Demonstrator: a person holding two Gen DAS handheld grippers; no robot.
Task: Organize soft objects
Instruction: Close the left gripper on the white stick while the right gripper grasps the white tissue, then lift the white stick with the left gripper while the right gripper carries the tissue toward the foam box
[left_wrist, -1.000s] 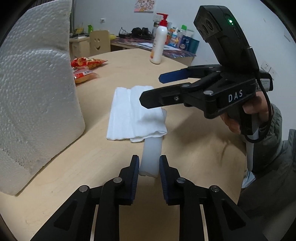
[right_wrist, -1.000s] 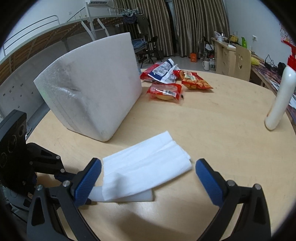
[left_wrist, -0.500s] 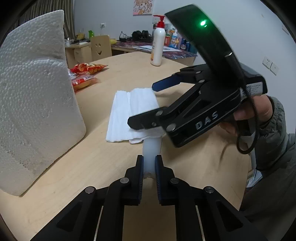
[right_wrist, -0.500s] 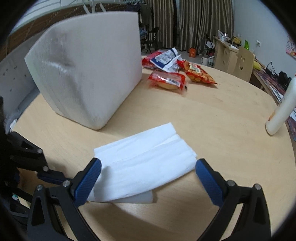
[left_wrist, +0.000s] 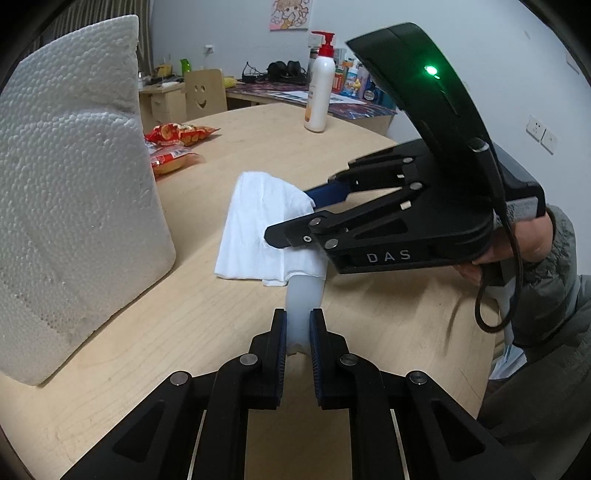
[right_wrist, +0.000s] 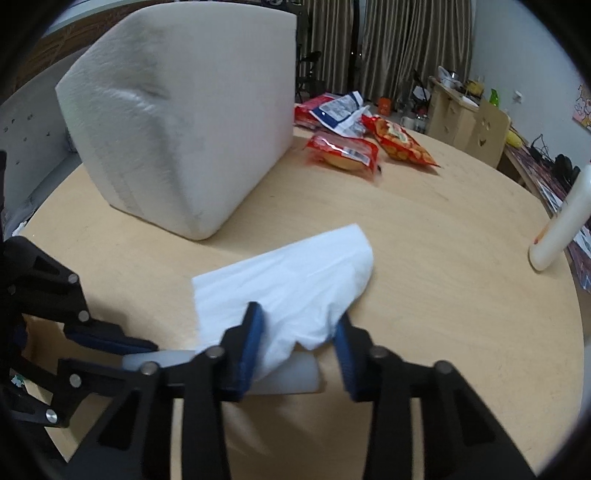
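Worktop (left_wrist: 258, 133): round, pale wood.
Foam block (right_wrist: 192, 122): large, white, standing on the worktop's far side in the right wrist view.
Snack packets (right_wrist: 345, 149): red, lying together just beside the foam block.
Pump bottle (left_wrist: 320, 94): white with a red pump, upright near the worktop's edge.
Wooden chair (left_wrist: 205, 94): smiley face cut into its back, beyond the worktop.
Curtains (right_wrist: 399, 48): dark, drawn.

Only "DAS" reads clearly, in white letters on the right gripper (left_wrist: 295, 218) body.
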